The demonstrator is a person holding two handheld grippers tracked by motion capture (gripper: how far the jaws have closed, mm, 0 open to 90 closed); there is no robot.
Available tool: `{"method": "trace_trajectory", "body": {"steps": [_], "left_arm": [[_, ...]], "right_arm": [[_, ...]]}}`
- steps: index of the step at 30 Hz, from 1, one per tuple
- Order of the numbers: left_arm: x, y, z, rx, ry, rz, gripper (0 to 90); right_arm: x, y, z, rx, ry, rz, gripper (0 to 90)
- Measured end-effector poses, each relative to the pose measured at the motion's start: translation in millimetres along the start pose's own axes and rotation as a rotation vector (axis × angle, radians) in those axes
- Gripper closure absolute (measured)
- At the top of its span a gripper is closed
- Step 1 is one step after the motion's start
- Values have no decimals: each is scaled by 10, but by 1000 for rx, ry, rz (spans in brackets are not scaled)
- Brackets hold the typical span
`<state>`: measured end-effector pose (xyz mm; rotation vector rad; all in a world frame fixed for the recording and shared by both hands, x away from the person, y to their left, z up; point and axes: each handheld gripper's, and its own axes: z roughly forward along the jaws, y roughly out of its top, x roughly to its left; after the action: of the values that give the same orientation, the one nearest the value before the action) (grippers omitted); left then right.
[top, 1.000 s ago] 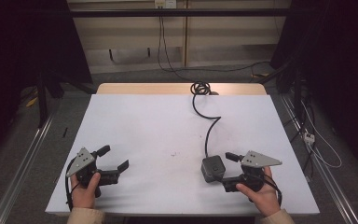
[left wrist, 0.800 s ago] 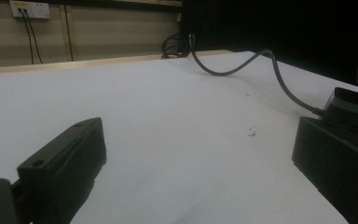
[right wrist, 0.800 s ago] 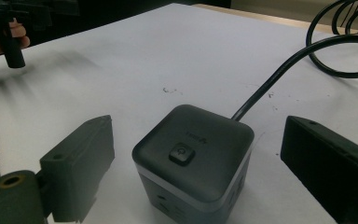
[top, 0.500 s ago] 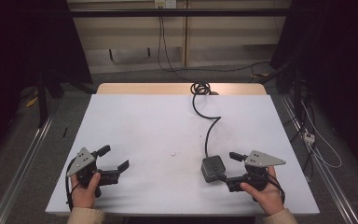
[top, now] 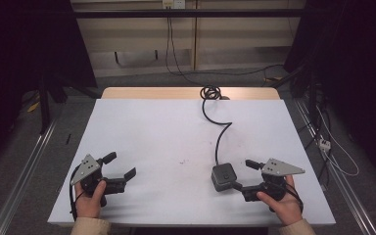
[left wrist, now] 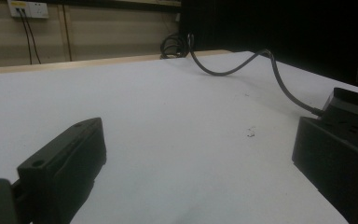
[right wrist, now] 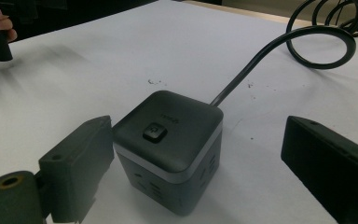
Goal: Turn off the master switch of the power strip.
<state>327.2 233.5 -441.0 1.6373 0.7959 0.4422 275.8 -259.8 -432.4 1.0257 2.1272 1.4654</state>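
The right tool (top: 241, 174) has its jaws spread wide at the cube (top: 223, 176), one jaw just beside its side, the other apart. It has edged slightly nearer the cube than before. The left tool (top: 120, 166) is spread, empty. The dark grey cube with top button sits on the worktop (top: 166, 132), cord (top: 219, 128) trailing to the far edge

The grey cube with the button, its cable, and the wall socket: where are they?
Grey cube (right wrist: 168, 149), right gripper view, its top.
Cable (top: 221, 134), high view, mid-length on the table.
Wall socket (left wrist: 28, 9), left gripper view, its white faceplate.
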Motion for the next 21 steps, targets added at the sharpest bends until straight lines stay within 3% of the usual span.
{"method": "trace_trajectory", "body": {"steps": [21], "left_arm": [[0, -4, 2, 0, -2, -4, 25]], "right_arm": [[-74, -70, -77, 5, -21, 5, 92]]}}
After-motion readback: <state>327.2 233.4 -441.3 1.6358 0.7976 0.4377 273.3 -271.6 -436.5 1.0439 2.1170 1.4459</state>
